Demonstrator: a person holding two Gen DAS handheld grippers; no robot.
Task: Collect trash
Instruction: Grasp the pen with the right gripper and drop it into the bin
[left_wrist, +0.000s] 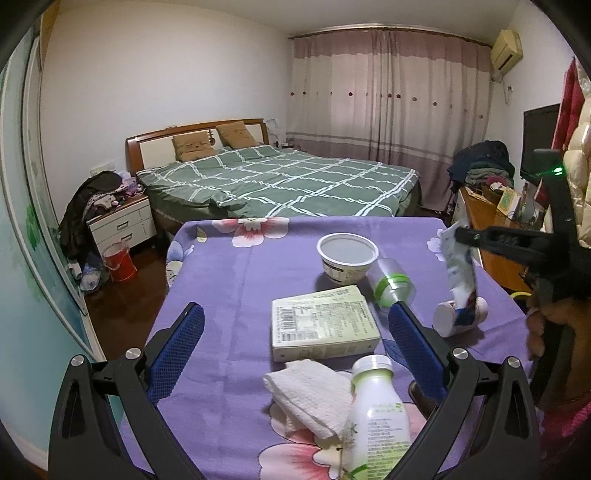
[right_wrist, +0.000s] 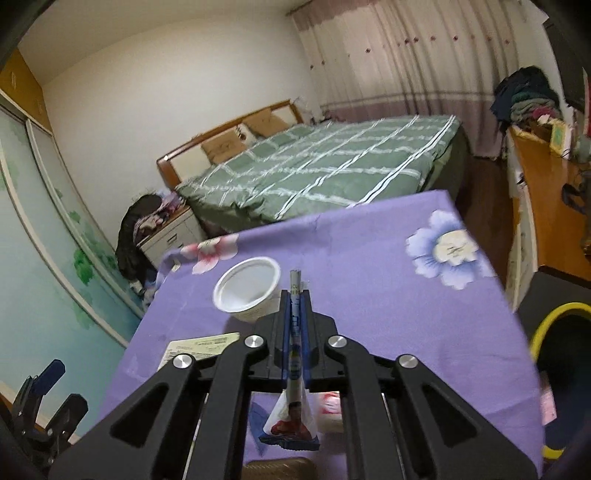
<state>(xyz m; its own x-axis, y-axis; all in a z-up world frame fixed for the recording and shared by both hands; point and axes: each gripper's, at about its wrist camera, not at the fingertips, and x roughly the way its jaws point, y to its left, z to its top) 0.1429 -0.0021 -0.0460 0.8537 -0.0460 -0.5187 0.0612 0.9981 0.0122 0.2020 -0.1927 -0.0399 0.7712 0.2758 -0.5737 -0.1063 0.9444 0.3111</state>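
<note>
Trash lies on a purple flowered tablecloth (left_wrist: 229, 280). My left gripper (left_wrist: 295, 332) is open and low over the table; a flat carton (left_wrist: 323, 323) lies between its fingers. A crumpled tissue (left_wrist: 310, 397) and a white-green bottle (left_wrist: 378, 417) lie nearer. A white cup (left_wrist: 347, 260), a clear green-banded cup (left_wrist: 392, 283) and a small white bottle (left_wrist: 458, 314) lie beyond. My right gripper (right_wrist: 295, 295) is shut on a flattened blue-white tube (right_wrist: 293, 417) and holds it above the table; the tube also shows in the left wrist view (left_wrist: 460, 266).
A yellow-rimmed black bin (right_wrist: 561, 369) stands off the table's right edge. A green plaid bed (left_wrist: 280, 181) lies behind the table, a nightstand (left_wrist: 122, 221) and red bucket (left_wrist: 120, 262) at left, a wooden desk (left_wrist: 491, 229) at right.
</note>
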